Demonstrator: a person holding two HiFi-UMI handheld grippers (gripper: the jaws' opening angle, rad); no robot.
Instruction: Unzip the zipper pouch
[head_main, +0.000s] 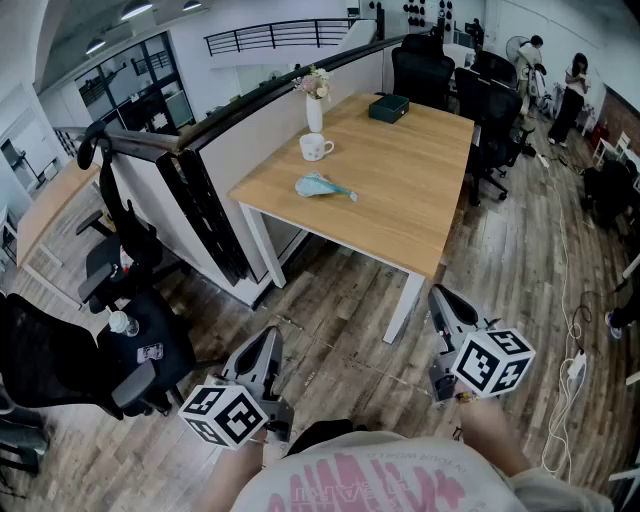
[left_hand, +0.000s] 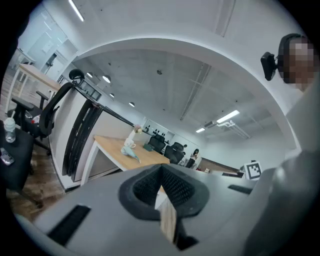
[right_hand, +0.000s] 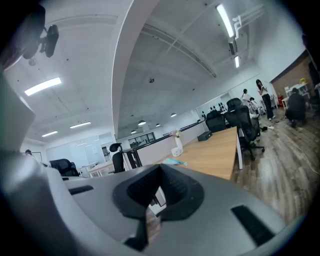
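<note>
The light blue zipper pouch (head_main: 324, 187) lies flat near the left edge of the wooden table (head_main: 400, 200), far ahead of both grippers. It shows small in the left gripper view (left_hand: 133, 153) and in the right gripper view (right_hand: 173, 161). My left gripper (head_main: 267, 342) hangs low over the wood floor, short of the table, jaws shut with nothing between them (left_hand: 161, 172). My right gripper (head_main: 443, 302) is held at the same height near the table's front leg, also shut and empty (right_hand: 159, 172).
A white mug (head_main: 315, 147), a vase with flowers (head_main: 314, 103) and a dark box (head_main: 388, 108) stand behind the pouch. A partition (head_main: 215, 150) runs along the table's left. Black office chairs (head_main: 110, 340) sit at left and behind the table (head_main: 480, 90). People (head_main: 575, 95) stand far right.
</note>
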